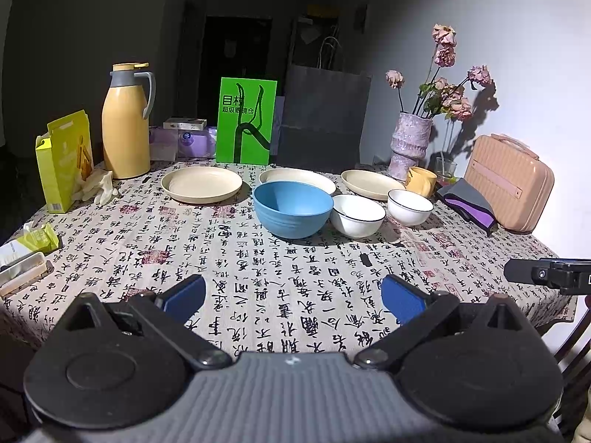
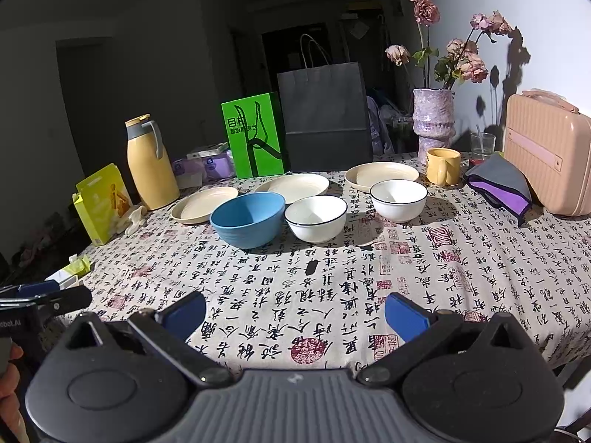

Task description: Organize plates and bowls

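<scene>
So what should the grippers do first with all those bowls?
Probably move the right gripper forward to the near white bowl. Both grippers are open and empty, short of the dishes, and that bowl sits apart beside its twin, so nesting the two looks like an easy start.

Both wrist cameras sit low over the near edge of the table (image 1: 295, 295), looking forward across it toward the far wall. The left view stands further left; each catches the other gripper at its edge. Both share the blue bowl (image 1: 292, 208) and green box (image 2: 255, 134).
</scene>
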### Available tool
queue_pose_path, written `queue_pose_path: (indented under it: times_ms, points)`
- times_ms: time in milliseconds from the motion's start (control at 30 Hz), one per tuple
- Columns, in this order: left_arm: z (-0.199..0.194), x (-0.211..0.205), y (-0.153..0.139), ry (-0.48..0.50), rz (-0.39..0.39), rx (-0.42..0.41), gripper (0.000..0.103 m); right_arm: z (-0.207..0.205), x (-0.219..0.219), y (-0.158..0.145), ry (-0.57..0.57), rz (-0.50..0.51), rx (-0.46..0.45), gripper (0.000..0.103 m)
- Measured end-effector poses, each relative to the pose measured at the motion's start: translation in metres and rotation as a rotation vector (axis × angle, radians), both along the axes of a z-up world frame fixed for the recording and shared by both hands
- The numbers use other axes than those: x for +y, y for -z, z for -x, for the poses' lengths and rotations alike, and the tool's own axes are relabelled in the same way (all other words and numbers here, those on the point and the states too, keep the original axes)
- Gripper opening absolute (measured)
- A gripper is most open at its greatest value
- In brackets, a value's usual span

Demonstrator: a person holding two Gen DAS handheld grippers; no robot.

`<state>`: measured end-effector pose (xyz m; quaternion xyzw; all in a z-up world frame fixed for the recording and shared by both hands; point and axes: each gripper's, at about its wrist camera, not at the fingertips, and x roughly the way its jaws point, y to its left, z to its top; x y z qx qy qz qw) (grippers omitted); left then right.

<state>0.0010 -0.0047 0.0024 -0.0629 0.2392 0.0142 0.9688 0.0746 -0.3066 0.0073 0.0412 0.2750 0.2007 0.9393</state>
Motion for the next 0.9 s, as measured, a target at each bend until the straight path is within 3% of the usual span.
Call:
queue_pose_path:
  times_ms: [900]
  points:
    - [0.0011, -0.0006, -0.002, 0.001, -0.002, -0.006, 0.103, 0.0012, -0.0009, 0.0003, 0.001, 0.0, -0.003, 0.103]
